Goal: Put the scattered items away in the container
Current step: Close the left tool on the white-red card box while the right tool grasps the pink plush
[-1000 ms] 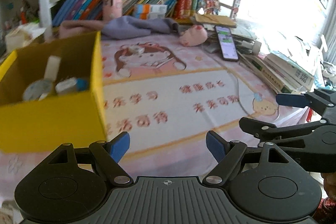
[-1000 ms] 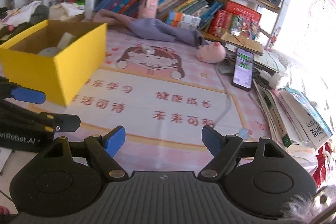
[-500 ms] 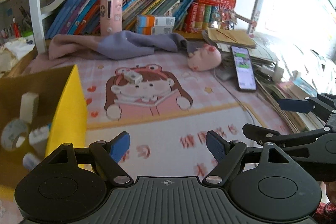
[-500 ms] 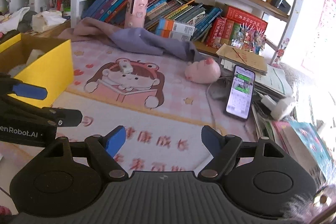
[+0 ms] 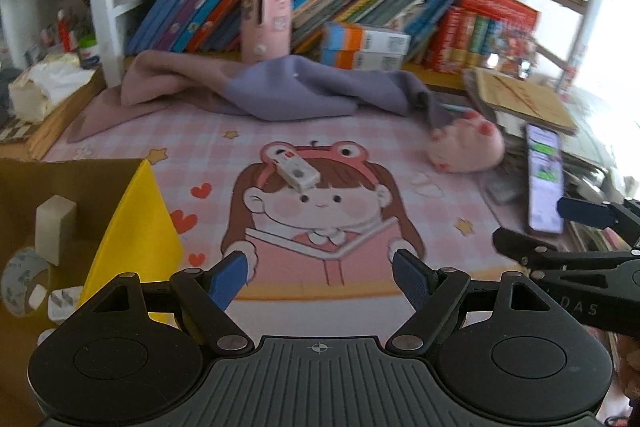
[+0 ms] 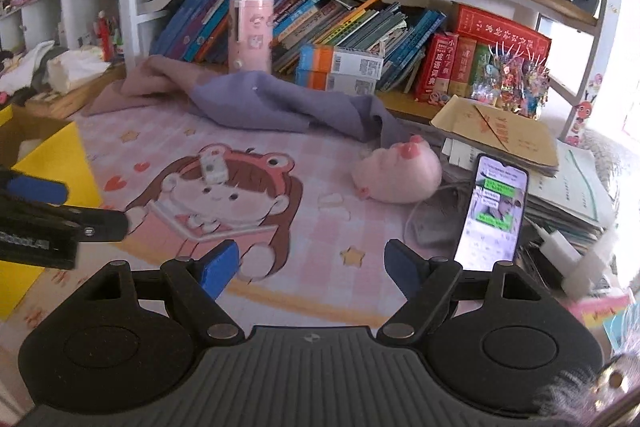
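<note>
A yellow cardboard box [image 5: 132, 227] stands at the left on the pink cartoon mat; it also shows in the right wrist view [image 6: 60, 155]. It holds a tape roll [image 5: 22, 279] and a white block [image 5: 54, 227]. A small white item [image 5: 298, 173] lies on the mat's cartoon girl, ahead of both grippers; it also shows in the right wrist view [image 6: 212, 167]. A pink pig toy [image 6: 398, 177] lies to the right of it. My left gripper [image 5: 320, 277] is open and empty. My right gripper [image 6: 310, 267] is open and empty.
A purple-grey cloth [image 6: 280, 107] lies at the back of the mat. A phone [image 6: 494, 211] leans on papers and books at the right. A pink tube [image 6: 250, 35] and rows of books fill the shelf behind.
Both grippers have moved forward over the mat toward the small white item and the shelf. The yellow box has slid toward the left edge of both views. Both stay open.
</note>
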Action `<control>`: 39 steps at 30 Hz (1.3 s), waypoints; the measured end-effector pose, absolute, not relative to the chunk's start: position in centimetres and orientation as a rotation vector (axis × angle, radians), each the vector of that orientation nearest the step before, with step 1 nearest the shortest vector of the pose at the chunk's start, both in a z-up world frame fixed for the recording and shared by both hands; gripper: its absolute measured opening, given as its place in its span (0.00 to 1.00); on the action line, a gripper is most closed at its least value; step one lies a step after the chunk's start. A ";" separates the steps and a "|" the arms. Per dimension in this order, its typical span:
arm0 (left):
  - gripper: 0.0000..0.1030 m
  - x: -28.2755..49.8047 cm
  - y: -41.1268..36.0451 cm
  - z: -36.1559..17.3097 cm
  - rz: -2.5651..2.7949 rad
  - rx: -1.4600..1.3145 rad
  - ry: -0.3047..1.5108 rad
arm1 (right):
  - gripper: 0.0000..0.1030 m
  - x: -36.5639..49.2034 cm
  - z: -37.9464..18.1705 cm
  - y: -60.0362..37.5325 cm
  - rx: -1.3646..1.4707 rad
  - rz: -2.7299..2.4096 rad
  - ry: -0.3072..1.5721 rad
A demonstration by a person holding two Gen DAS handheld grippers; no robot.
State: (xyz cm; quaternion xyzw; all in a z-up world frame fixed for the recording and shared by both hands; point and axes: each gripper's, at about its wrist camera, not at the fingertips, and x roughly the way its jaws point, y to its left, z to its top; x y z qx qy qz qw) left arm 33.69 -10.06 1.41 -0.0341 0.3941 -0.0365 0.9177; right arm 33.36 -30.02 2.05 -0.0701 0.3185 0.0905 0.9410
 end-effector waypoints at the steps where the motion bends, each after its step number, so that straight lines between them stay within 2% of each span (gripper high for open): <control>1: 0.80 34.4 -10.1 1.3 -0.062 -0.068 0.814 | 0.79 34.3 1.9 -30.2 -0.146 0.181 0.645; 17: 0.79 45.3 -12.2 -2.7 0.040 -0.008 0.860 | 0.84 48.7 -0.3 -32.3 -0.249 0.143 0.587; 23: 0.79 48.6 -12.2 -4.4 0.079 -0.039 0.878 | 0.86 50.5 -2.4 -32.5 -0.298 0.095 0.636; 26: 0.77 50.5 -12.2 -5.6 0.114 -0.020 0.925 | 0.83 49.6 -2.4 -32.0 -0.249 0.215 0.740; 29: 0.74 51.7 -11.7 -6.6 0.166 -0.027 0.951 | 0.80 47.1 -1.0 -31.9 -0.170 0.421 0.742; 34: 0.68 52.5 -11.6 -7.3 0.158 -0.047 0.956 | 0.83 46.6 -1.0 -31.5 -0.266 0.340 0.684; 39: 0.63 53.0 -11.6 -7.4 0.134 -0.051 0.952 | 0.89 48.9 -2.4 -31.0 -0.264 0.226 0.727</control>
